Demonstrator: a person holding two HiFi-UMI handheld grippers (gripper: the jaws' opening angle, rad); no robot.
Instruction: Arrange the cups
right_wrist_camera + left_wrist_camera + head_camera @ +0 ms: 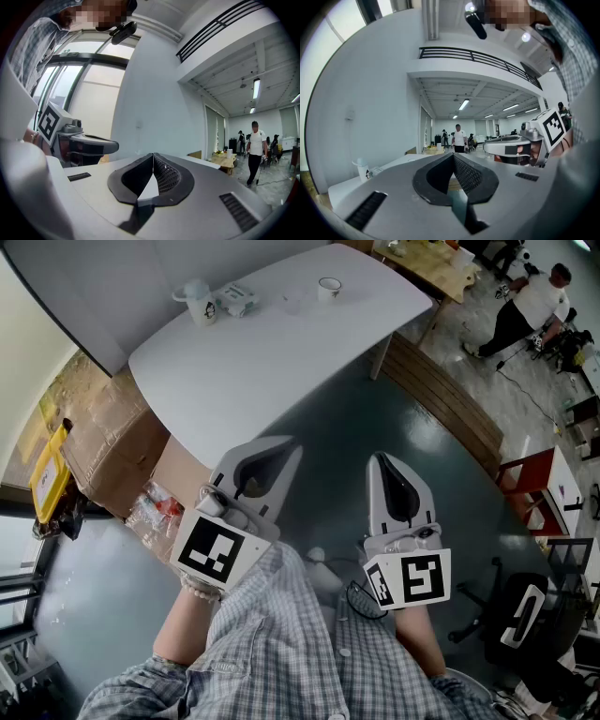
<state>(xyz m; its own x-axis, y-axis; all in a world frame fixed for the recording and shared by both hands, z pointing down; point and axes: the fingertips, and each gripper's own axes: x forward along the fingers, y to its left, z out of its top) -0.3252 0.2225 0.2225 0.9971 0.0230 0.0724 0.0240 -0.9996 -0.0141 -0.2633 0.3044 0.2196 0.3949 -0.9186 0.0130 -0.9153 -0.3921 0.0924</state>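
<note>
Two closed tools (pixel 286 448) (pixel 384 461) face one table (pixel 281 367) holding two white cups (pixel 201 307) (pixel 328 287).

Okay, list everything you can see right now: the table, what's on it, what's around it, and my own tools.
table: one, white, ahead of the person
lidded cup: one, white with a small picture, table's far left
small box: one, white and green, beside the lidded cup
open cup: one, white, table's far edge
cardboard boxes: a stack, brown, floor left of the table
bench: one, wooden, right of the table
bystander: one, white shirt, far right
office chair: one, black, lower right
left claw: one, grey, shut, empty
right claw: one, grey, shut, empty
</note>
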